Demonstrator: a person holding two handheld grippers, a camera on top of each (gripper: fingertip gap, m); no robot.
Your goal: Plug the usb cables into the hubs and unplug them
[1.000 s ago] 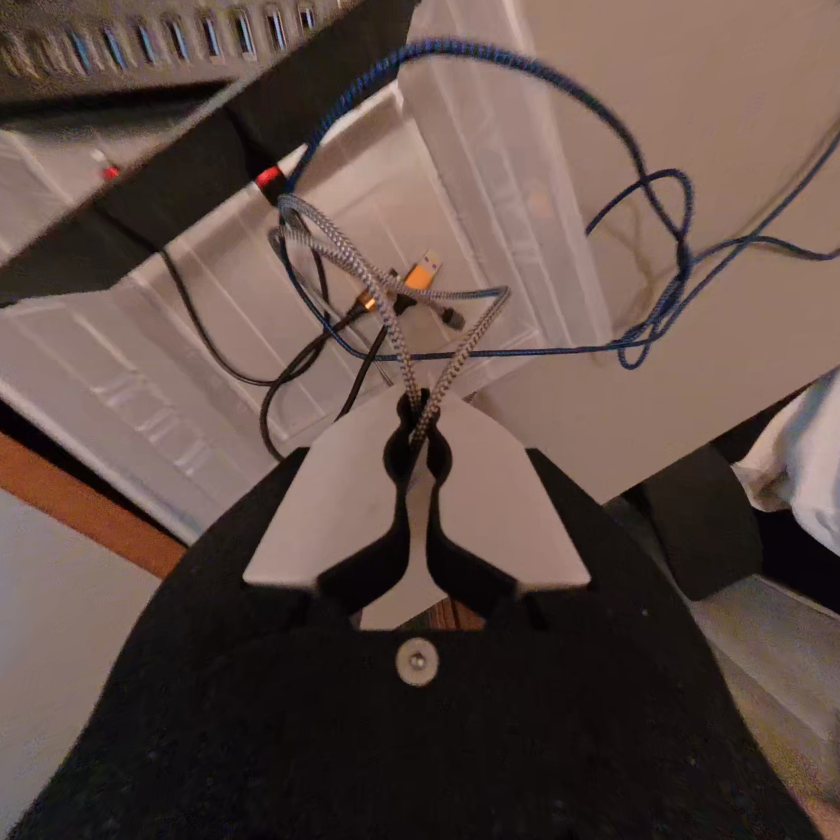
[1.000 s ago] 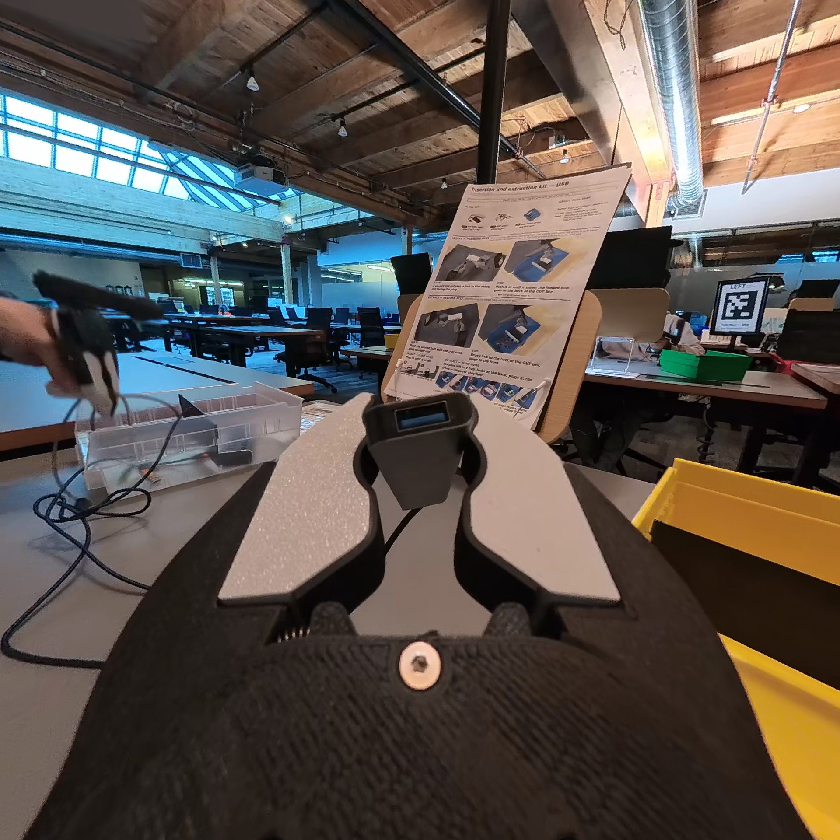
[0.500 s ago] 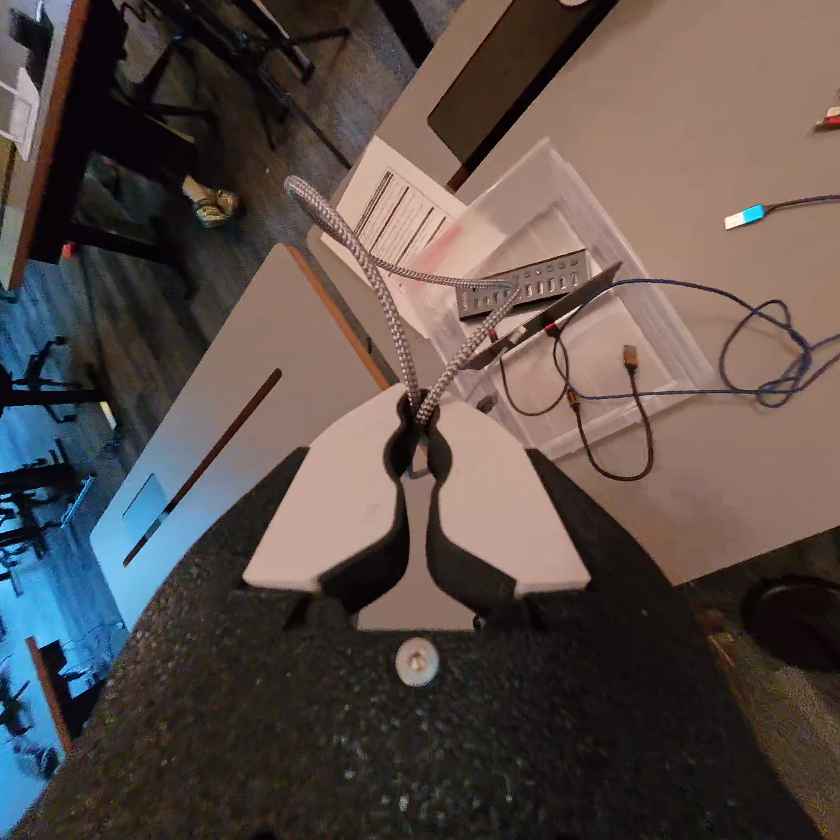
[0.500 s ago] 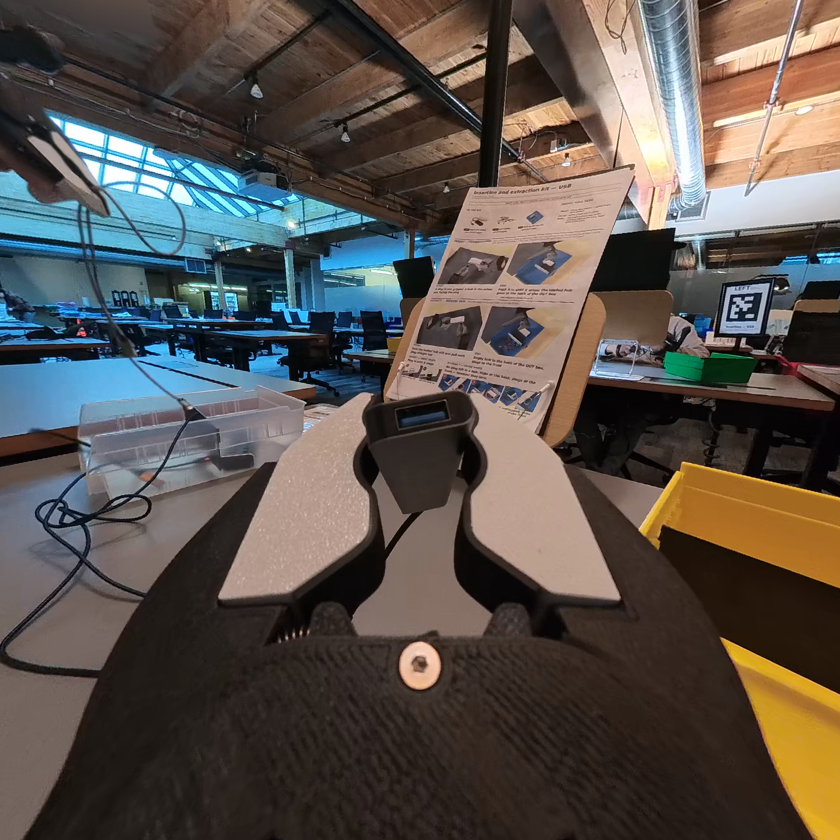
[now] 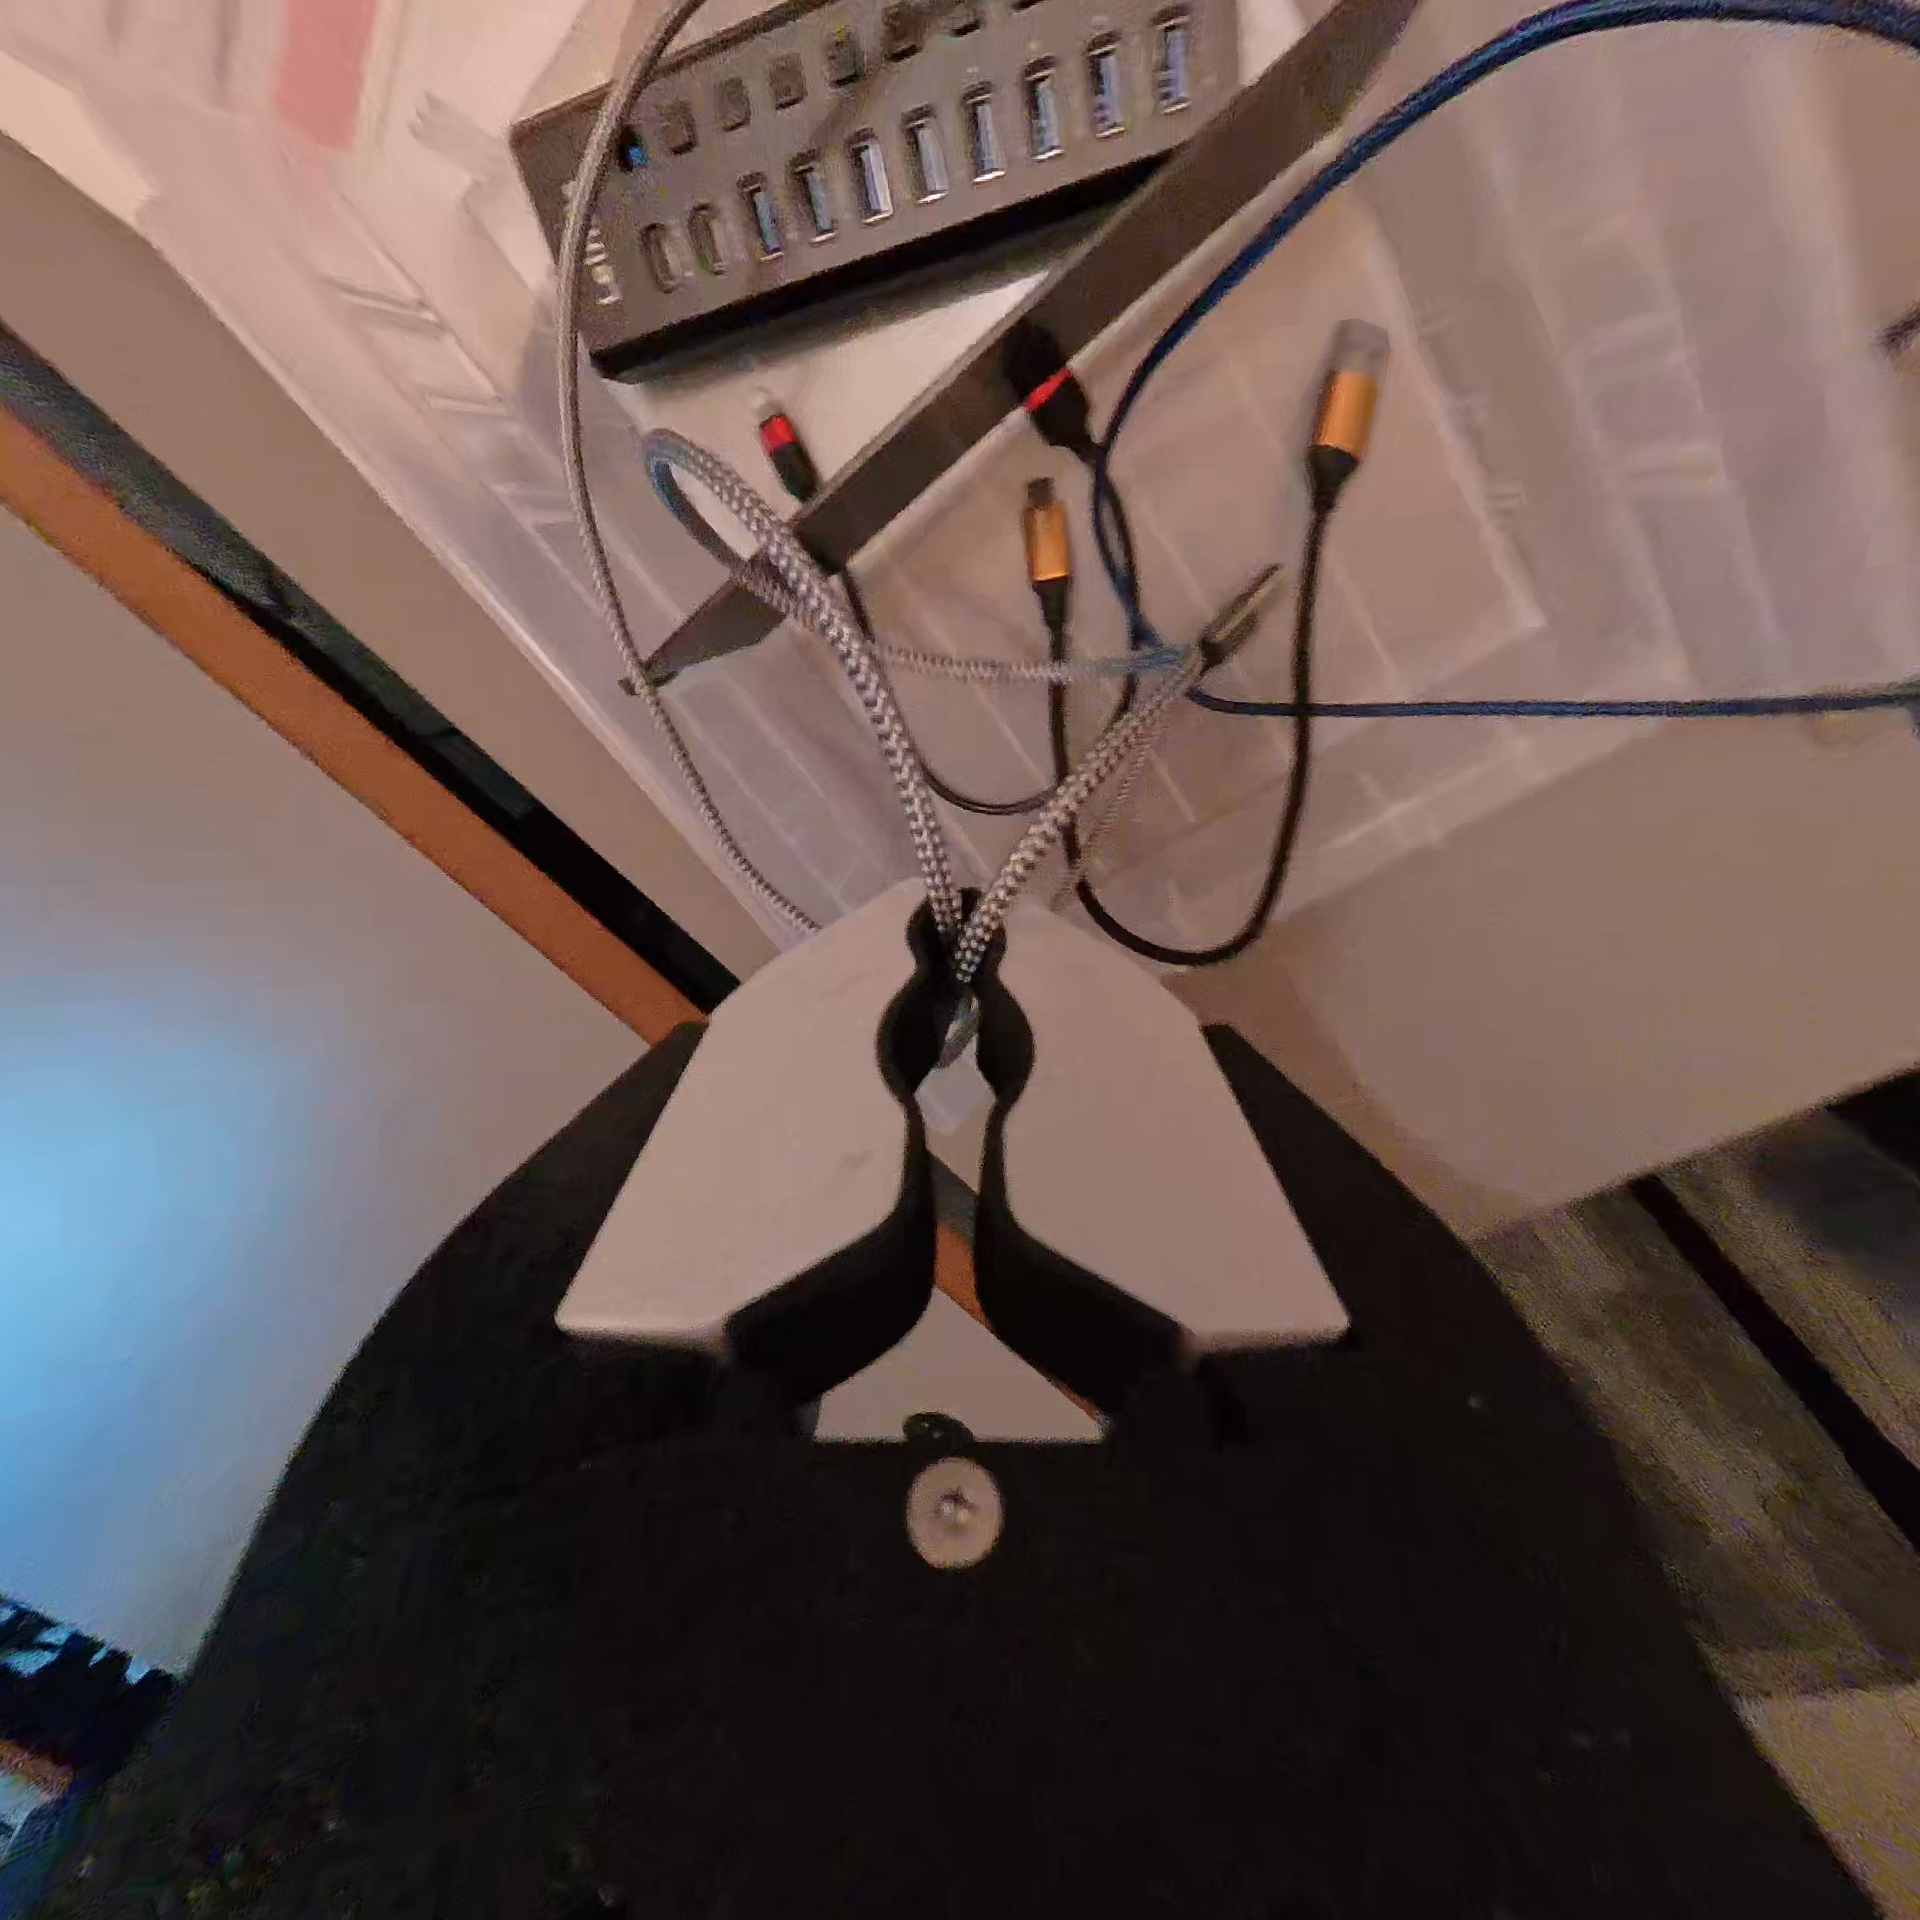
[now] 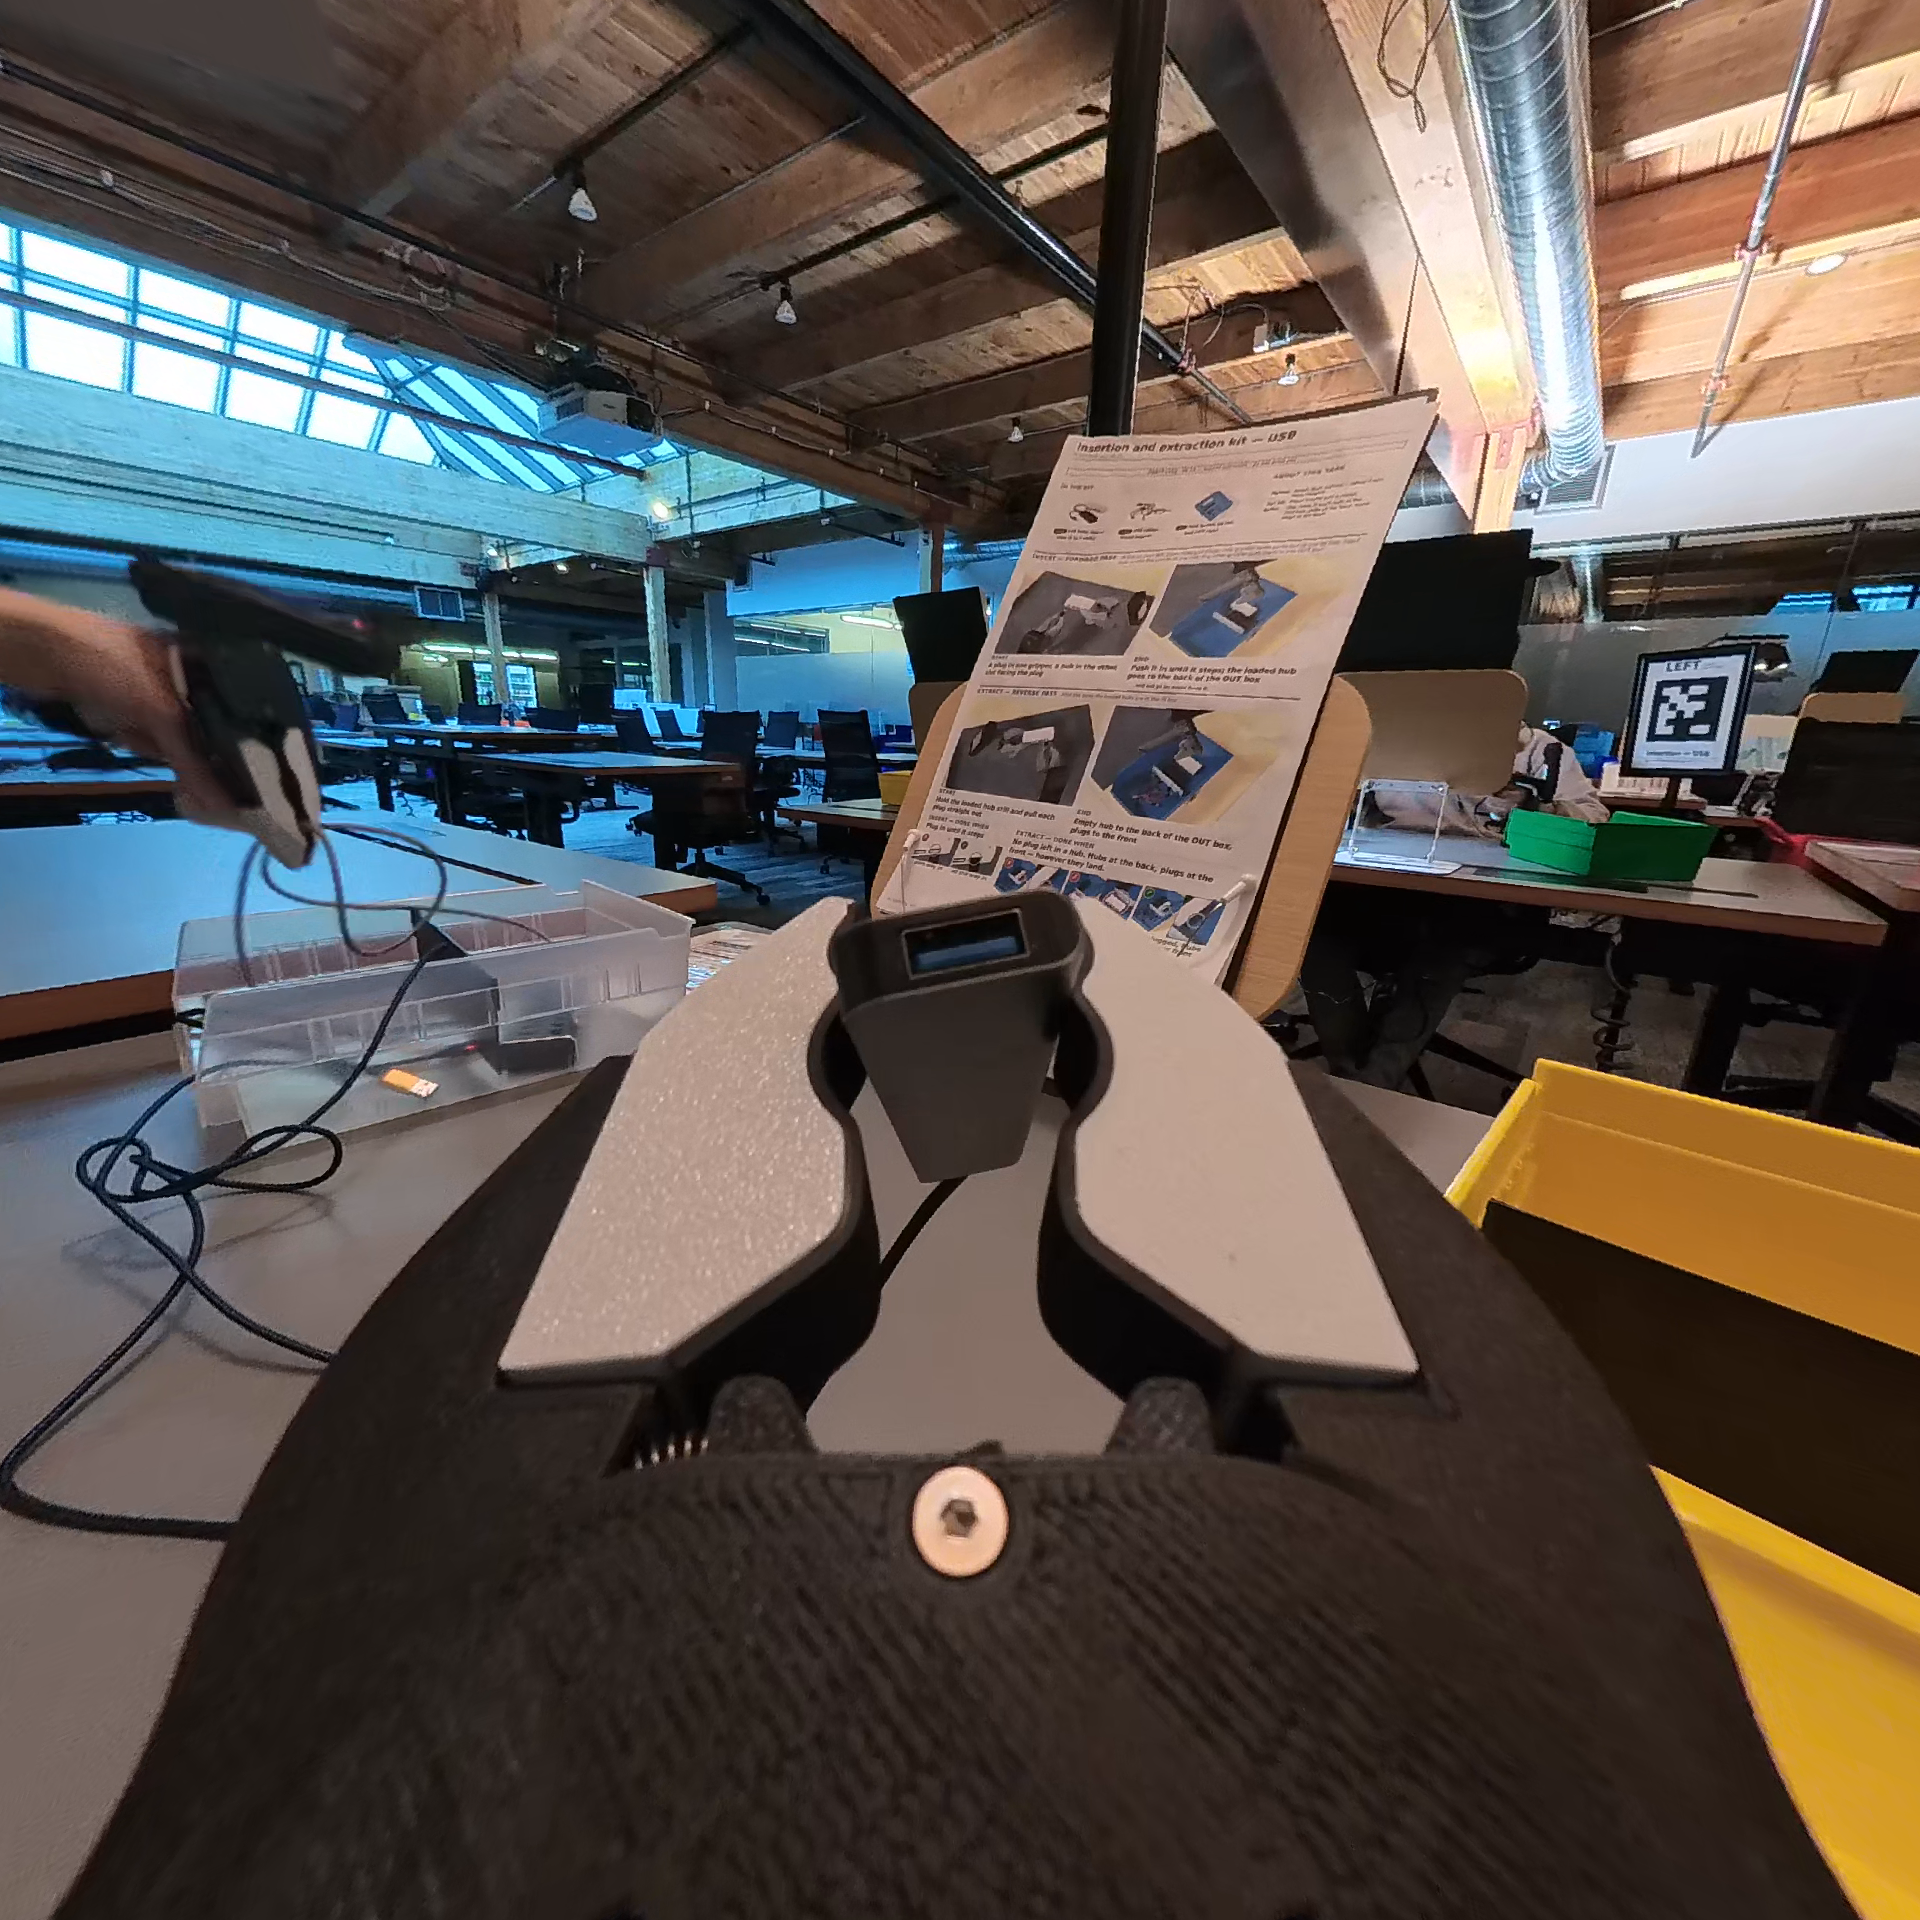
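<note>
My left gripper [image 5: 956, 928] is shut on a grey braided usb cable [image 5: 871, 686], pinching two crossed strands at its tips just above a clear bin [image 5: 1455, 540]. A dark hub with many ports [image 5: 883, 177] lies in that bin, and one strand runs up over it. My right gripper [image 6: 958, 940] is shut on a small dark grey hub [image 6: 961, 1039] with its blue port facing forward. The right wrist view shows the left gripper [image 6: 278, 805] at far left, held by a hand over the clear bin [image 6: 436, 987], with the cable looping down.
Loose cables with orange plugs [image 5: 1044, 540] and red plugs [image 5: 779, 442] and a blue braided cable [image 5: 1455, 707] lie in the bin beside a black divider [image 5: 1039, 416]. A yellow bin [image 6: 1714, 1195] stands at right. An instruction sheet on a stand [image 6: 1174, 707] faces me. About 60 cm separates my left fingertips from my right.
The left gripper rose high above the table with the braided cable, then came back down close over the clear bin. The right gripper and its hub have not moved.
</note>
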